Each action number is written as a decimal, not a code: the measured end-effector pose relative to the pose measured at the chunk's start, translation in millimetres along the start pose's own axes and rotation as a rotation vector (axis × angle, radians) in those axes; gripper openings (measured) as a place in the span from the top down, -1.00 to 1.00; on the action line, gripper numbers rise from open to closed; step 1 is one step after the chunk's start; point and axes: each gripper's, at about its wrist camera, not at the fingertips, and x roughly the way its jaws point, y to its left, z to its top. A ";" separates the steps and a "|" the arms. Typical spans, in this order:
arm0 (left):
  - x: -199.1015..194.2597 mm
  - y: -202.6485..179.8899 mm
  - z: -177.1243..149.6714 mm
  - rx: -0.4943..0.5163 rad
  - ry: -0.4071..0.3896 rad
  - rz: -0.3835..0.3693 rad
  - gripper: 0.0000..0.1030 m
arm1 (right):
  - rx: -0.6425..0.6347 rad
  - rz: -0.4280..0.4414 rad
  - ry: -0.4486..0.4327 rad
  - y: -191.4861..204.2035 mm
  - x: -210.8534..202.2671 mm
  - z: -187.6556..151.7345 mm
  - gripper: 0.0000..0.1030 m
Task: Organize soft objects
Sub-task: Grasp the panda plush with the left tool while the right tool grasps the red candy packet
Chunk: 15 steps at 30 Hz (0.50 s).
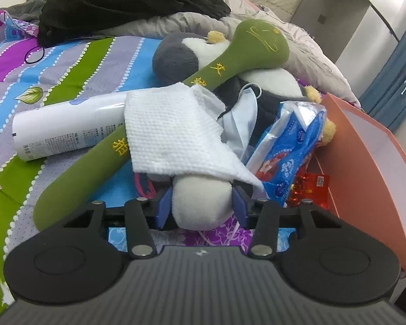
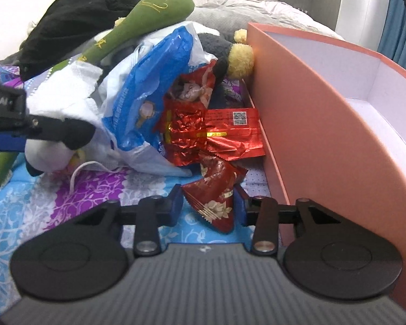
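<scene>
Messy bed [image 1: 67, 62]: left gripper [image 1: 201, 207] squeezes the white plush [image 1: 200, 203], right gripper [image 2: 208, 207] pinches a red wrapper [image 2: 216, 203]; lift slowly toward the box [image 2: 324, 108].

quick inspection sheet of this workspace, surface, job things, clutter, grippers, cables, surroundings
surface: bedsheet, striped and floral, piled with items.
job's things: white plush toy under a white cloth; green plush stick over a grey penguin plush; face mask.
clutter: white bottle lying down; blue-white plastic pack; red snack wrappers; black garment.
grippers: left gripper pads pressing the white plush toy; right gripper pads either side of a red floral wrapper, contact unclear.
cables: nothing seen.
surroundings: pink box, open, white inside; blue curtain.
</scene>
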 end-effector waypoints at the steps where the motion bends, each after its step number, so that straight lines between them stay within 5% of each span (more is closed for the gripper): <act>1: -3.4 0.5 -0.1 0.007 0.001 0.001 -0.02 | 0.000 0.005 0.003 -0.3 -3.2 0.5 0.17; 15: -74.3 15.7 -33.8 -0.024 0.053 -0.061 0.00 | -0.032 0.136 0.065 7.9 -60.1 -14.2 0.18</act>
